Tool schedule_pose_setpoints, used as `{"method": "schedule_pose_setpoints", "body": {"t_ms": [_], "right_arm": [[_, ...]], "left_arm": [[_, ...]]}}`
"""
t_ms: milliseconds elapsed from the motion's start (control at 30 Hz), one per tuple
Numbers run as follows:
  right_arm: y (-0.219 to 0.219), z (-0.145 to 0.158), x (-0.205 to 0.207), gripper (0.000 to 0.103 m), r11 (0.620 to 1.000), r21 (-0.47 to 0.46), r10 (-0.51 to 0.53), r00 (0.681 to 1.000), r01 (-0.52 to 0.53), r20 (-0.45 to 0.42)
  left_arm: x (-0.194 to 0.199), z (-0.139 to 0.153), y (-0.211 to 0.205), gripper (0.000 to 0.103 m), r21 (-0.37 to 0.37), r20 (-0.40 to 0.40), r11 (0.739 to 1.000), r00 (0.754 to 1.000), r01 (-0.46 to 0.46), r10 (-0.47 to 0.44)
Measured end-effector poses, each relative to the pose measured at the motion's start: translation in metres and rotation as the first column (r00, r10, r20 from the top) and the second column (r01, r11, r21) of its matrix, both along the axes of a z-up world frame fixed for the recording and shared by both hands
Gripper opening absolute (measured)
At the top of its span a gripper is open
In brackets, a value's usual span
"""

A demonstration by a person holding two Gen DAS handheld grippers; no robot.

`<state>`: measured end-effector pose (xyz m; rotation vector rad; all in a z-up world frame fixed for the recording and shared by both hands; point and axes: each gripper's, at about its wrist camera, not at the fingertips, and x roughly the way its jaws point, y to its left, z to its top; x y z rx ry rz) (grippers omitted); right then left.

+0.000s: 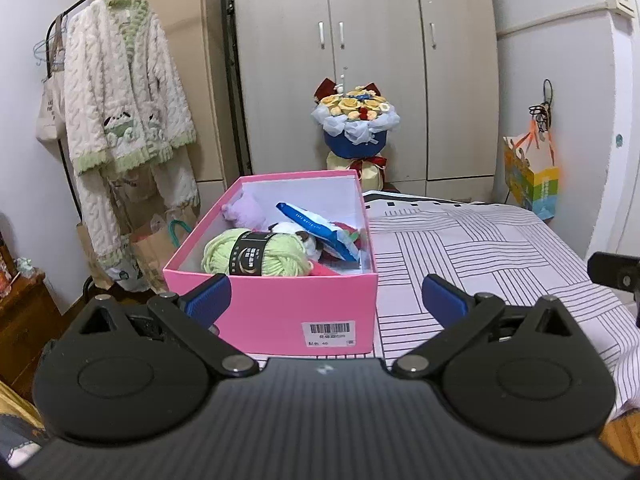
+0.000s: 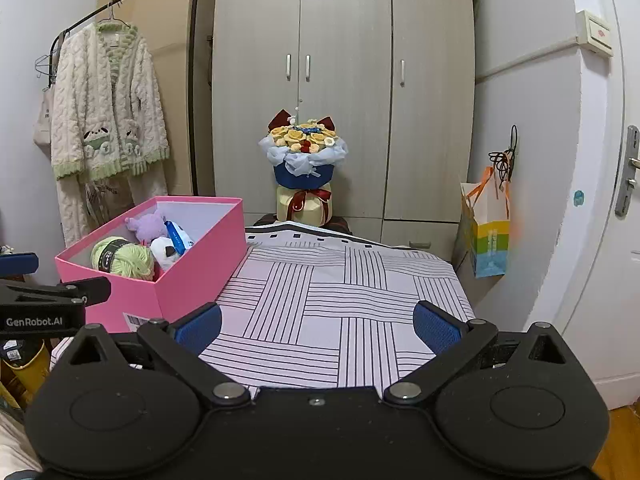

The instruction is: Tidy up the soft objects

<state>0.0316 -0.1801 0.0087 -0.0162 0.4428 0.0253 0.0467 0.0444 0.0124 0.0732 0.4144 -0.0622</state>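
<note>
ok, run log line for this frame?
left claw: open, empty | right claw: open, empty | pink box: yarn, plush toys inside | striped cloth: bare

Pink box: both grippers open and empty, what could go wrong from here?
1. The pink box sits at the left edge of the striped cloth; a nudge from the left gripper might push it off.
2. The blue packet leans on the other items; it could snag or tip out.
3. The green yarn sits high near the rim; fingers may catch it.

The pink box (image 1: 276,312) wall hides the green yarn (image 1: 256,256) underside; the barcode label (image 1: 330,333) print is unreadable
</note>
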Motion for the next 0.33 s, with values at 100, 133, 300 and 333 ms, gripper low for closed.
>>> {"method": "schedule_pose_setpoints", "body": {"t_ms": [100, 133, 300, 333], "right_arm": [[-0.0008, -0.0008, 0.0026, 0.103, 1.000, 0.011, -0.012, 1.000, 0.012, -0.005], [-0.0012, -0.0014, 0.0037, 0.103, 1.000, 0.013, -0.020, 1.000, 0.020, -0.008], [-0.0030, -0.0041, 0.0079, 0.103, 0.999, -0.002, -0.046, 0.999, 0.046, -0.028], [-0.0039, -0.0043, 0.0075, 0.103, 0.999, 0.001, -0.048, 0.998, 0.048, -0.028]], "left_arm": [[0.0023, -0.0002, 0.0020, 0.103, -0.002, 0.001, 1.000, 1.000, -0.020, 0.020], [0.0023, -0.0003, 0.0026, 0.103, 0.000, 0.001, 1.000, 1.000, -0.025, 0.025], [0.0027, 0.0010, 0.0039, 0.103, 0.010, -0.002, 1.000, 1.000, -0.030, 0.030], [0.0024, 0.0009, 0.0034, 0.103, 0.007, -0.002, 1.000, 1.000, -0.030, 0.030]]}}
